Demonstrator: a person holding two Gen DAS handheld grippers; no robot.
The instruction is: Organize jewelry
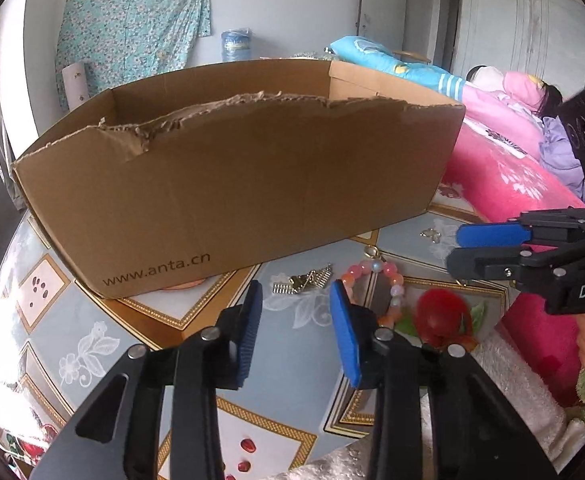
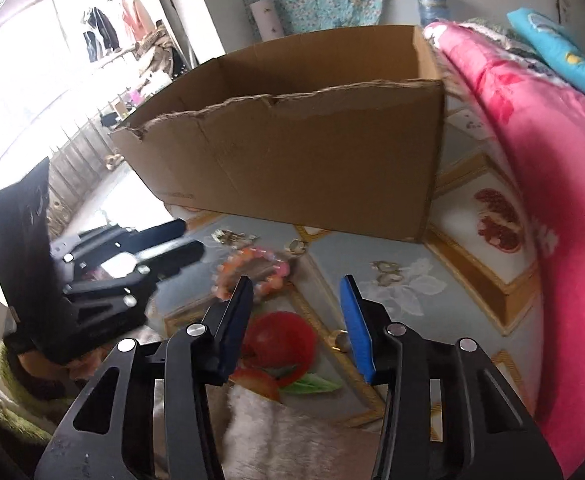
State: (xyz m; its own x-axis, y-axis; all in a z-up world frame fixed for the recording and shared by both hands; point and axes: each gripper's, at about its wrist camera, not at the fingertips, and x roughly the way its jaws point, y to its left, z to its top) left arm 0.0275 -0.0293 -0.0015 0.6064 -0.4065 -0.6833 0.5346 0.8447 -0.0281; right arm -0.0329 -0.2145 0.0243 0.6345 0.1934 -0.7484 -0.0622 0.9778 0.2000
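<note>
While both grippers are hovering over the patterned tablecloth [image 1: 104, 320], these lines are holding:

Step in hand: judging by the poses, each gripper is lining up on a piece of jewellery in front of the torn brown cardboard box [image 1: 228, 184].

Left gripper [image 1: 296, 332]: blue-padded jaws are standing partly apart with nothing between them, pointing toward the silver metal hair clip [image 1: 304, 282] and the pink-and-orange beaded bracelet [image 1: 388, 284].

Right gripper [image 2: 296, 320]: jaws are likewise standing part-way apart and gripping nothing; the small gold ring [image 2: 338, 340] is lying just inside its blue pad.

Where the jewellery is: all pieces are lying on the cloth, between the grippers and the box; none is visibly in the box, whose inside is hidden.

Doing it well: I would be centring the jaws over one piece only, lowering until the pads are nearly touching the cloth, then closing slowly, since thin metal is likely to slide.

Risk: the two grippers are working near each other, so crowding seems possible.

Count: one box, one bracelet, one hair clip, one gold ring, a pair of small gold earrings [image 2: 386, 272]; other tiny pieces are too blurred to count.
</note>
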